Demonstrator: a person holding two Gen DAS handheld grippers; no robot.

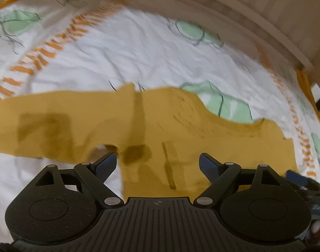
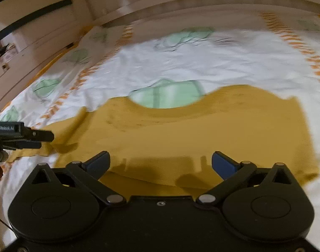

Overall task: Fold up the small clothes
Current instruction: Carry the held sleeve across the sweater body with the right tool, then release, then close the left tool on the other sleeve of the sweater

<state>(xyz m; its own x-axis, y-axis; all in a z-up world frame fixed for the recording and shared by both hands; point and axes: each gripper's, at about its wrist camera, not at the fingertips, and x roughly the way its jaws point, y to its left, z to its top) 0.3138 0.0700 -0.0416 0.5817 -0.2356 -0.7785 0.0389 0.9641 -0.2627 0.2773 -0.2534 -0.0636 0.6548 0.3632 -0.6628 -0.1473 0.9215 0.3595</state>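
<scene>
- A mustard-yellow garment point(image 1: 201, 126) is lying flat just ahead of and beneath the left gripper's point(image 1: 157, 163) wide-spread fingers, untouched by them.
- One sleeve is stretching away to that gripper's left, with a dark vertical fold line running up ahead of it.
- From the right gripper point(image 2: 161, 163), the same garment point(image 2: 201, 130) is spreading out ahead, its scooped neckline lying at the far edge.

both wrist views look steeply down, close over the bed point(image 1: 139, 48), sharing the mustard garment point(image 1: 180, 126) and, though blurred, seemingly the same green-printed sheet point(image 2: 180, 58).
</scene>
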